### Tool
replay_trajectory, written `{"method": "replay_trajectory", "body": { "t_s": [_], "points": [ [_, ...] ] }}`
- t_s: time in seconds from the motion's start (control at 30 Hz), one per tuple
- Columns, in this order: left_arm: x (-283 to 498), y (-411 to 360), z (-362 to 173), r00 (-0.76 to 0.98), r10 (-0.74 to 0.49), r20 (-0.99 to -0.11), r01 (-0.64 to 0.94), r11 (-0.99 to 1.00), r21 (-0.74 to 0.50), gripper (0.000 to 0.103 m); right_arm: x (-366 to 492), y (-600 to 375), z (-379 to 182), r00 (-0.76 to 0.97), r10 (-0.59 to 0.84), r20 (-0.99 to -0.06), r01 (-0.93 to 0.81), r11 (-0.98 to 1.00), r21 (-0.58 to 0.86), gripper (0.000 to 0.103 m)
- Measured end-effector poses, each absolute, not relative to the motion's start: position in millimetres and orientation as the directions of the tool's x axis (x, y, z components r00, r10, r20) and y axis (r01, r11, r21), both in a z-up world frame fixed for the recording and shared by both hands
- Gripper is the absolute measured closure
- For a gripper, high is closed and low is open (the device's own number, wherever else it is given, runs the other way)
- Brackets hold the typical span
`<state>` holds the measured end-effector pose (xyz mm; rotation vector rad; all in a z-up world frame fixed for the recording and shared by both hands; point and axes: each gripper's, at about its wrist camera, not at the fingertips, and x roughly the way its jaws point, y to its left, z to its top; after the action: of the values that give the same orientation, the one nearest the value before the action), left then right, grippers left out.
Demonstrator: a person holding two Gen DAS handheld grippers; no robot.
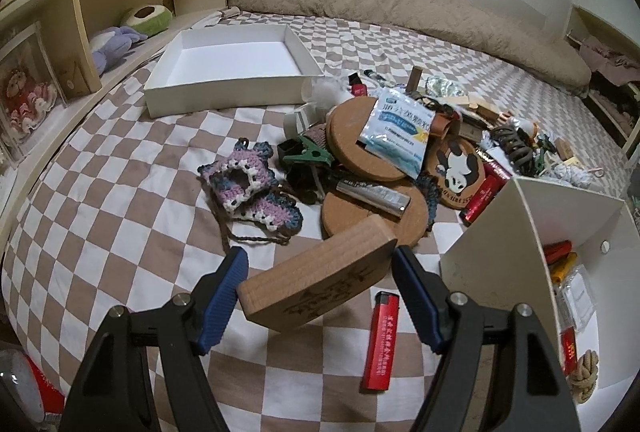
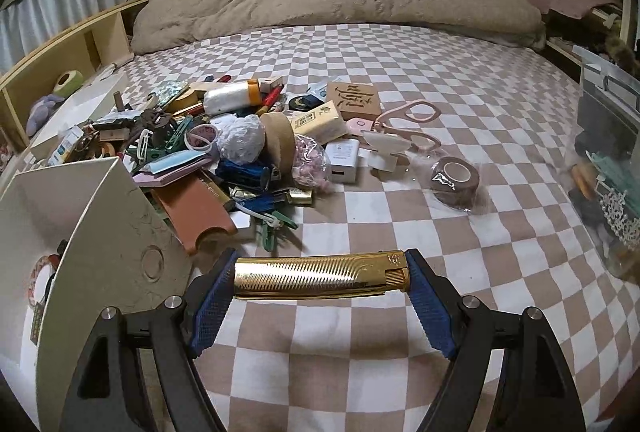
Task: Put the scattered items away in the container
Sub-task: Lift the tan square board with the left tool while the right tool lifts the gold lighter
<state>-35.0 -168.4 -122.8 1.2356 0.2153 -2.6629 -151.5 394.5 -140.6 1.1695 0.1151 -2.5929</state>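
While the checkered bed (image 1: 120, 232) is carrying the clutter, the left tongs (image 1: 320, 284) are clamping a wooden block (image 1: 320, 272) endwise, white container (image 1: 520, 232) sitting at three o'clock; the right tongs (image 2: 320, 292) are gripping a gold lighter (image 2: 320, 276) end to end, container (image 2: 100, 232) at nine o'clock

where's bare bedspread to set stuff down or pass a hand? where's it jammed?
Free: the checkered bedspread between the pink scissors and the beige blanket, and the patch left of the crocheted pieces below the shallow white box. Crowded: the item pile beside the white container.
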Motion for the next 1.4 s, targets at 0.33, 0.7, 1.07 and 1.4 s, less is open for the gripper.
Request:
{"method": "replay_trajectory", "body": {
  "t_s": [0.33, 0.7, 1.07, 1.4],
  "points": [
    [-32.4, -146.3, -170.2, -0.475, -0.208, -0.855, 0.147, -0.977, 0.156, 0.023, -150.2, 391.1, -145.4, -0.618, -0.222, -0.754, 0.309, -0.951, 0.027, 0.022],
    [-28.0, -175.8, -186.7, -0.406, -0.008, -0.914, 0.294, -0.948, -0.122, 0.004, -150.3, 392.3, -145.0, -0.618, -0.223, -0.754, 0.308, -0.951, 0.029, 0.022],
    [-22.2, -163.1, -180.0, -0.391, -0.101, -0.915, 0.246, -0.969, 0.002, 0.002, -150.2, 388.9, -146.3, -0.611, -0.221, -0.76, 0.321, -0.947, 0.018, 0.022],
    [-17.5, -198.6, -185.8, -0.363, -0.142, -0.921, 0.377, -0.926, -0.005, 0.001, -151.8, 390.5, -146.3, -0.611, -0.221, -0.76, 0.314, -0.949, 0.023, 0.022]
  ]
}}
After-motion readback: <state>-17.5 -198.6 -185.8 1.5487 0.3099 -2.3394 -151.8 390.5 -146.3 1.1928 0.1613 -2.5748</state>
